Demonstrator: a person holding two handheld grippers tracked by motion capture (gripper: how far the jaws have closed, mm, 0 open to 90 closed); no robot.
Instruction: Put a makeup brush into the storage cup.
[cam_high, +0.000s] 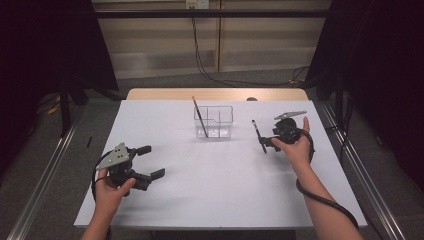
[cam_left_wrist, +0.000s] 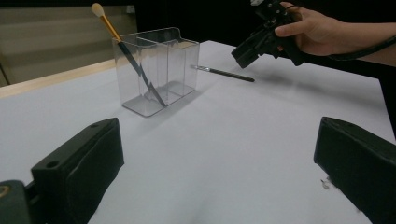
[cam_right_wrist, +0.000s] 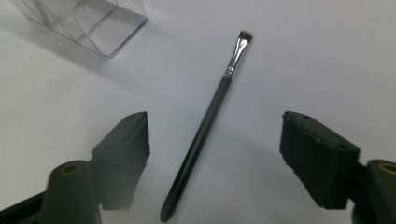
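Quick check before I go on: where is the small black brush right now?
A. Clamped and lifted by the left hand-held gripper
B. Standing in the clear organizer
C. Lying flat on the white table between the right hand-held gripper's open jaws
C: the small black brush lies flat on the white table, with the right hand-held gripper jaws apart on either side, not touching it.

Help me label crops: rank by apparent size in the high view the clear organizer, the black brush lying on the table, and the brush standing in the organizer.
1. clear organizer, clearly largest.
2. and 3. standing brush and black brush: both thin; the standing one looks slightly longer, too close to rank.
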